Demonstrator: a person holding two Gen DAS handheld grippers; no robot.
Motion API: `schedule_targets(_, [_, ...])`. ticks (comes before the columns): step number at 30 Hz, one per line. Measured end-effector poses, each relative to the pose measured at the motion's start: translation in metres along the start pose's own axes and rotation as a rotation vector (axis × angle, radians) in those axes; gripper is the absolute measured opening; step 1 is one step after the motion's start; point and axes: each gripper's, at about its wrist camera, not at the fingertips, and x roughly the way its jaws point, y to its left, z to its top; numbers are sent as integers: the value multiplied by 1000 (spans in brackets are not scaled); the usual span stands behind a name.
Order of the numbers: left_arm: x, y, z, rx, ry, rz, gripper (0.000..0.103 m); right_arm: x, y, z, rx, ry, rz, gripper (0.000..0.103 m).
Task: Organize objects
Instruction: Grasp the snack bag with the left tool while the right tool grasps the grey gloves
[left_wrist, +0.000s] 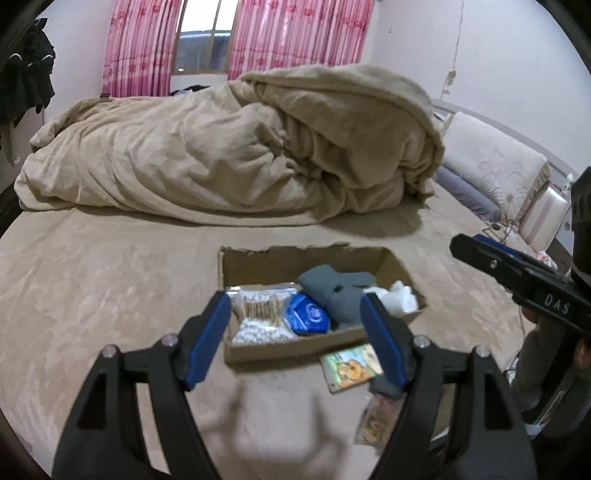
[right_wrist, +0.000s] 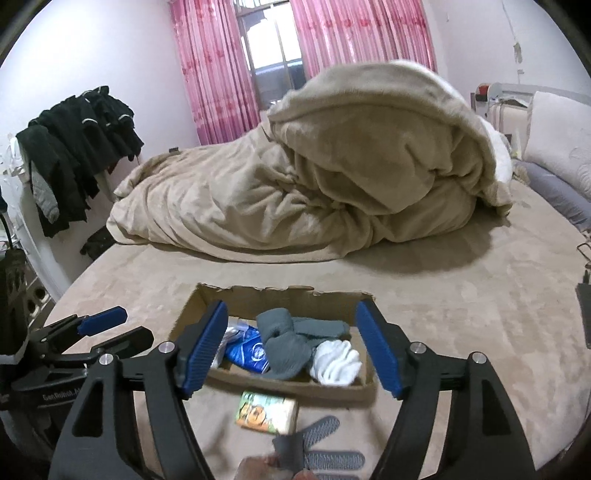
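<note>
An open cardboard box (left_wrist: 266, 262) sits on the bed and also shows in the right wrist view (right_wrist: 280, 295). It holds a bag of cotton swabs (left_wrist: 258, 314), a blue packet (left_wrist: 308, 315), grey socks (left_wrist: 340, 291) and white socks (right_wrist: 336, 360). A small colourful packet (left_wrist: 351, 367) lies just in front of the box; it shows in the right wrist view too (right_wrist: 266, 411). A grey glove (right_wrist: 317, 448) and another small packet (left_wrist: 376, 424) lie nearer. My left gripper (left_wrist: 295, 339) is open and empty above the box front. My right gripper (right_wrist: 291, 354) is open and empty above the box.
A heaped beige duvet (left_wrist: 236, 151) fills the far half of the bed. Pillows (left_wrist: 491, 166) lie at the right. Dark clothes (right_wrist: 74, 147) hang at the left wall. Pink curtains (right_wrist: 332, 40) frame a window behind.
</note>
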Motion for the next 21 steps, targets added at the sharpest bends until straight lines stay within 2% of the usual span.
schedule_targets(5, [-25, -11, -8, 4, -10, -14, 75, -33, 8, -5, -21, -18, 0, 75])
schedule_targets(9, [-40, -18, -19, -7, -8, -27, 81, -56, 8, -10, -16, -45, -9, 75])
schedule_targets(17, [-48, -33, -41, -33, 23, -50, 91, -87, 4, -30, -11, -60, -12, 75])
schedule_targets(21, [-41, -48, -57, -14, 61, -32, 91, -91, 1, -45, -18, -42, -19, 75])
